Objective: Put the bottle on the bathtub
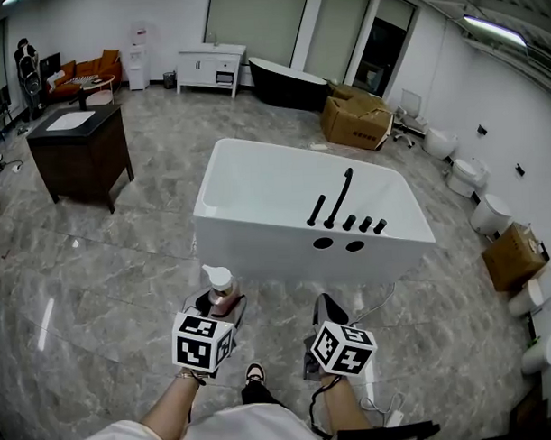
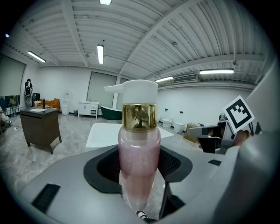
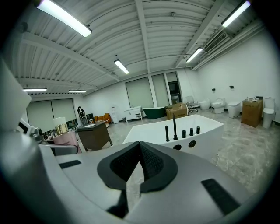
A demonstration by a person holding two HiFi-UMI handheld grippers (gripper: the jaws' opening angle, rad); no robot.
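Grey marble floor [image 1: 124,265], white bathtub [image 1: 259,253]

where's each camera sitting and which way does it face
Head view: on the person's head, looking steeply down at the bathtub; both forearms and grippers show.
Left gripper view: on the left gripper, along jaws shut on the bottle.
Right gripper view: on the right gripper, along shut, empty jaws.
Shared: all three see the bathtub.

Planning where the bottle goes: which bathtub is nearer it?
The white bathtub with black taps, just ahead; the dark bathtub stands far behind it.
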